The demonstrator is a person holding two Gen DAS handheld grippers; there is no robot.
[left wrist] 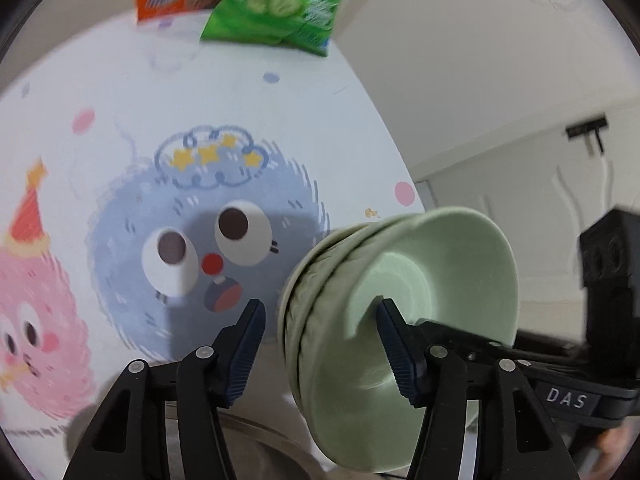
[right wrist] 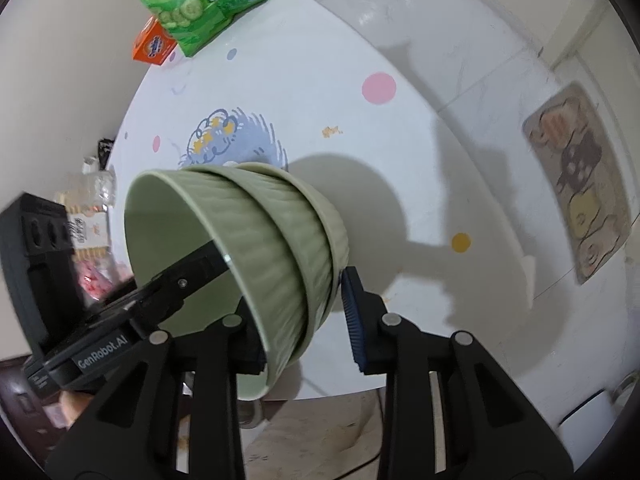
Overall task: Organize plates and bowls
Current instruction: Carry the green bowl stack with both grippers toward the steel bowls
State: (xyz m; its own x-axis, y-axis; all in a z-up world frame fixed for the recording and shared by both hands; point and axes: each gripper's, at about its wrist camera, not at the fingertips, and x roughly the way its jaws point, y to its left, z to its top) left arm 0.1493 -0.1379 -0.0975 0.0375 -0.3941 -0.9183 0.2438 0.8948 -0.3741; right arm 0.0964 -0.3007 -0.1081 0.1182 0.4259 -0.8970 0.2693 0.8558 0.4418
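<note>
Two pale green ribbed bowls (left wrist: 440, 272) are nested and tipped on their side in the air above the table. My right gripper (right wrist: 308, 280) is shut on the stacked bowls (right wrist: 280, 232): one finger is inside, and the other pad (right wrist: 352, 308) presses on the outer bowl near its foot. My left gripper (left wrist: 320, 306) straddles the same wall. Its right finger is inside the bowl, and its left finger (left wrist: 244, 344) stands a small gap clear of the outside. From the right wrist view that left gripper's finger (right wrist: 192, 268) is seen reaching into the bowl.
Below lies a round table with a cartoon-print cloth (left wrist: 120, 100). A green snack bag (right wrist: 192, 0) and an orange box (right wrist: 154, 46) sit at its far edge. Past the table's right edge are pale floor tiles and a patterned mat (right wrist: 580, 184). More packets (right wrist: 92, 208) lie at the left.
</note>
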